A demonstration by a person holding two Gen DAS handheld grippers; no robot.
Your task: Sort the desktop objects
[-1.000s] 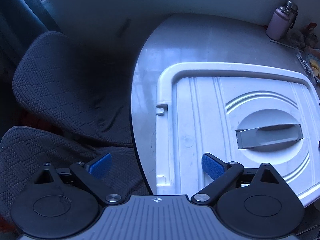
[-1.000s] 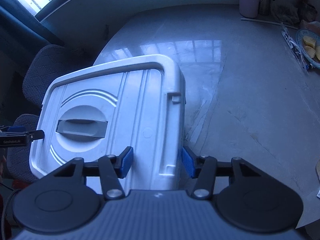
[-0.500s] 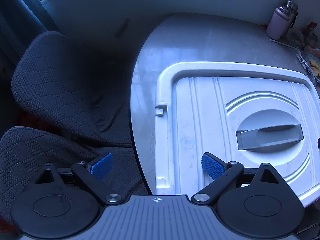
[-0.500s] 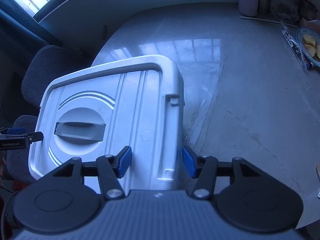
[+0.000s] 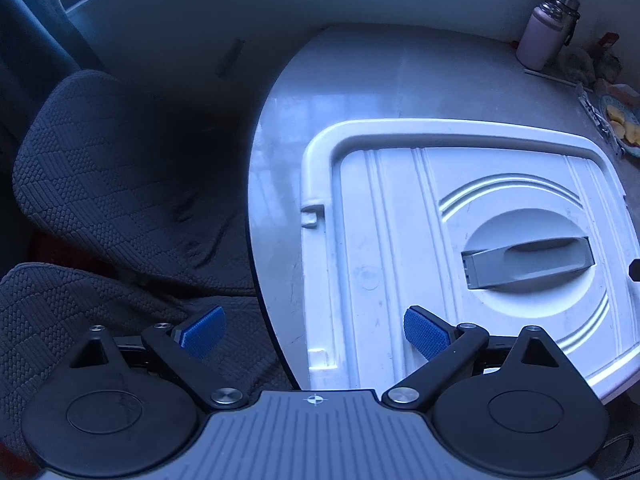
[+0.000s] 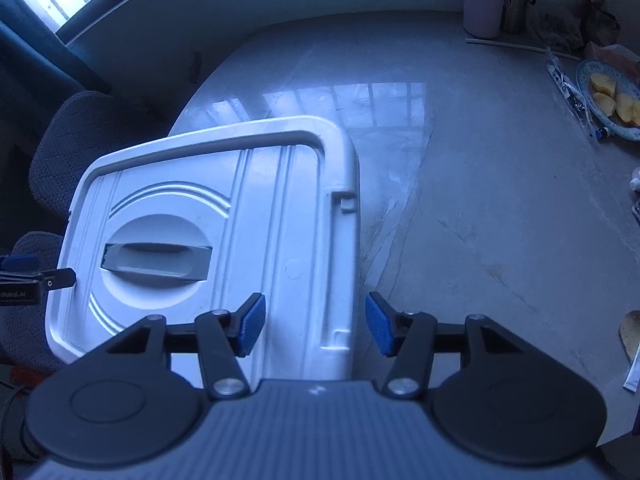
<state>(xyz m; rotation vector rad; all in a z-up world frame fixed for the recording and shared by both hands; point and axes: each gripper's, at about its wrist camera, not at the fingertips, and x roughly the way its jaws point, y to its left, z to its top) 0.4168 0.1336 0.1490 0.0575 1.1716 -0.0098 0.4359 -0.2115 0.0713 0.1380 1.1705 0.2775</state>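
The white plastic storage box with a grey recessed handle [image 6: 208, 248] sits lidded at the grey marble counter [image 6: 480, 200] edge. Left claw [image 5: 316, 330] and right claw [image 6: 314, 330] straddle its ends, spread wide, gripping nothing. Sorting seems unstarted; loose items apparently remain far right.

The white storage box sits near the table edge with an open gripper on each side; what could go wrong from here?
1. The white storage box lies close to the rounded table edge above the chair; an uneven push might slide it off.
2. Both the left gripper and right gripper have open jaws straddling only the lid rims, so a grip may slip.
3. The lid could lift rather than the box.
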